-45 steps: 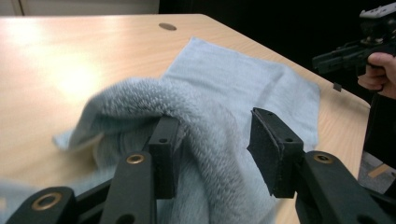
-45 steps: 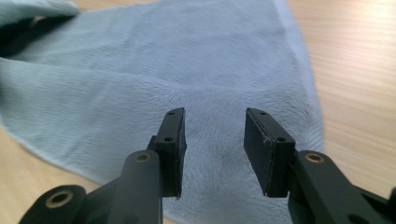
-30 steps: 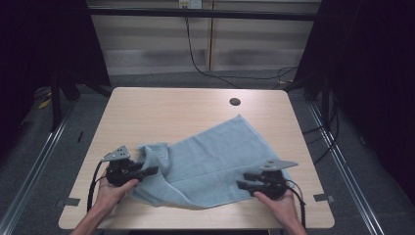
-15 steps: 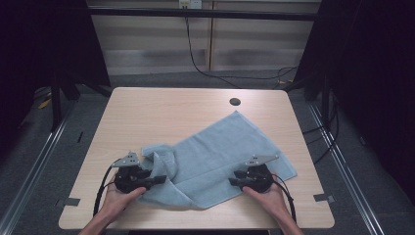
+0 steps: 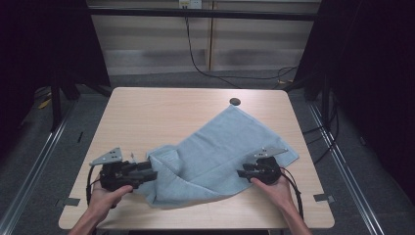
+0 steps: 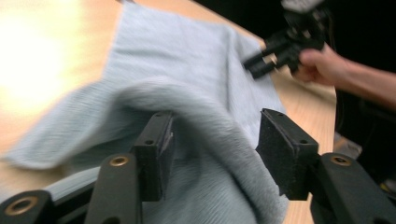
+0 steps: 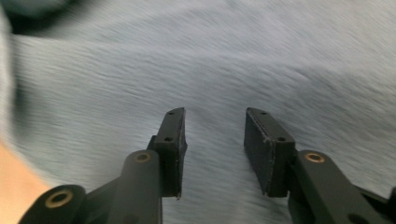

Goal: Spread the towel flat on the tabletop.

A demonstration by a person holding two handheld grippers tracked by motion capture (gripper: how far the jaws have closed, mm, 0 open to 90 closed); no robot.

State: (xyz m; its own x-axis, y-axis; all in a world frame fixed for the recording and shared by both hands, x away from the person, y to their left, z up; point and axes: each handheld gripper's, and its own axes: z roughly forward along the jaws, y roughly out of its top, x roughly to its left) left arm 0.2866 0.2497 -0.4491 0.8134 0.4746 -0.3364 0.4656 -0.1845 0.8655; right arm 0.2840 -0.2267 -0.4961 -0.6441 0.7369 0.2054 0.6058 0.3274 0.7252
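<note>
A light blue towel (image 5: 220,142) lies spread and rumpled on the wooden table (image 5: 147,112), its left edge folded over. My left gripper (image 5: 154,172) points right at that folded edge. In the left gripper view its jaws (image 6: 217,126) have just been opening and stand apart, with a loose hump of towel (image 6: 187,60) between them, not pinched. My right gripper (image 5: 239,173) points left over the towel's lower right part. In the right gripper view its jaws (image 7: 215,116) stand open above the flat cloth (image 7: 187,60) with nothing pinched.
A small dark round hole (image 5: 235,101) sits at the table's far edge, by the towel's far corner. Cables run over the floor behind the table. Bare wood lies at the far left. The right hand with its gripper (image 6: 280,46) shows in the left gripper view.
The left jaws have opened and let the towel's fold go loose. The right gripper has slid left onto the towel's lower right part, and the cloth's left side has settled.
</note>
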